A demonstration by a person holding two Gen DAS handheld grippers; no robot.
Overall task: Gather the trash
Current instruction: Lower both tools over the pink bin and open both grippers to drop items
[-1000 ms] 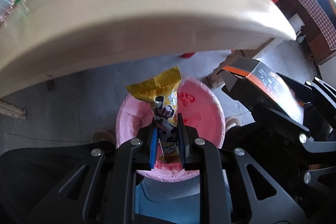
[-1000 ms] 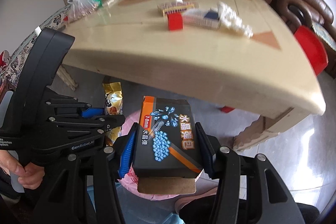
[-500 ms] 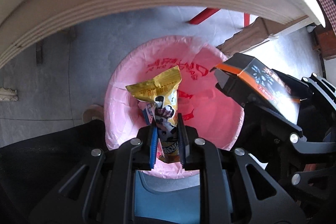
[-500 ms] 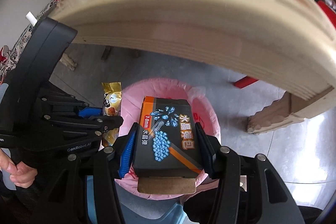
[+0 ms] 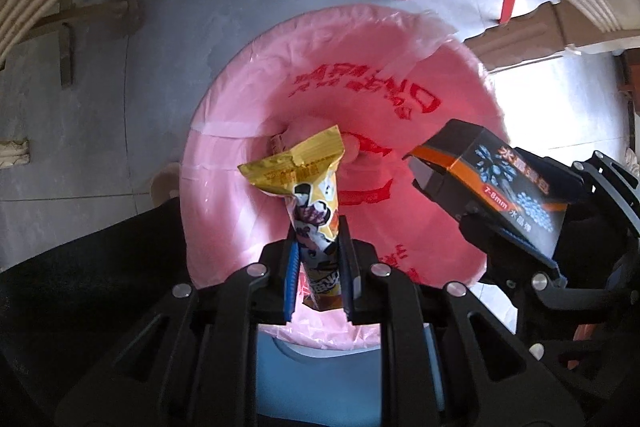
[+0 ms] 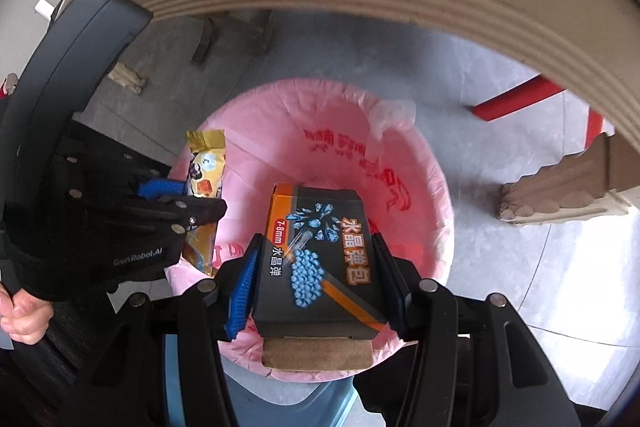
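Both pieces hang over the bin [image 5: 224,131], unreleased: left gripper [image 5: 318,267] pinches a wrapper [image 5: 308,187], right gripper [image 6: 316,291] clamps a box [image 6: 316,247] (dropping remains).

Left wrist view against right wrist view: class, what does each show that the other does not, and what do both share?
Only the left wrist view shows pale trash low inside the pink bin liner. Only the right wrist view shows the person's hand and the brown flap under the black box. Both show the left hand-held gripper shut on the gold snack wrapper and the right hand-held gripper shut on the box, over the bin.
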